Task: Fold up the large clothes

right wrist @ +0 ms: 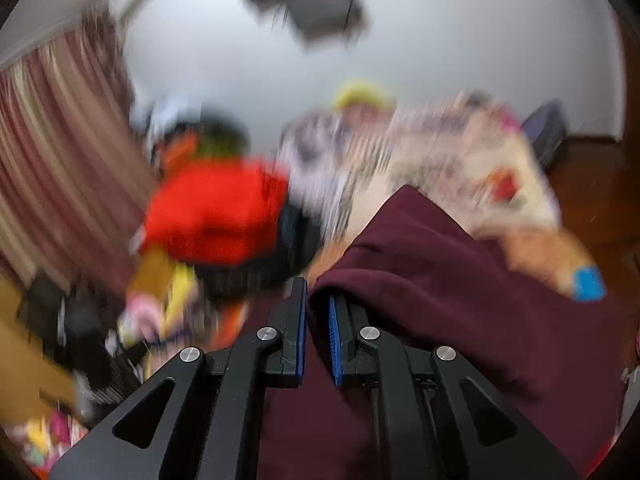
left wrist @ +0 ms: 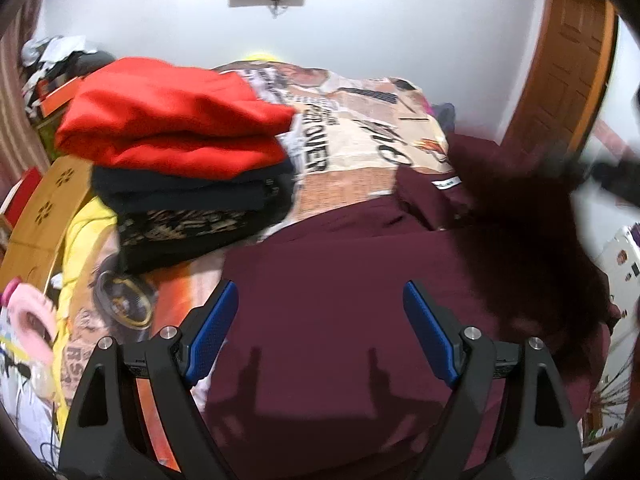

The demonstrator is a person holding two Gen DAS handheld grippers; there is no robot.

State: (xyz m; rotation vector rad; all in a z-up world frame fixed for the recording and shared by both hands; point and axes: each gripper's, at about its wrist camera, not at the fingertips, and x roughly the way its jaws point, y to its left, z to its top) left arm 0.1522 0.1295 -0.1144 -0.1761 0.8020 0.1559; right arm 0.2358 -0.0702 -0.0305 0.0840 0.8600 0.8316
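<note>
Dark red cloth, a big maroon garment (left wrist: pixel 340 272), lies spread on the bed, over the printed bedspread (left wrist: pixel 360 136). My left gripper (left wrist: pixel 320 320) hangs over it with its blue pads wide apart and nothing between them. My right gripper (right wrist: pixel 318 308) is pinched tight on a fold of the maroon garment (right wrist: pixel 440 264) and lifts that edge up. A pile of folded clothes (left wrist: pixel 188 160) sits on the bed to the left, red on top, dark ones under. I see no boxes or baskets holding clothes.
</note>
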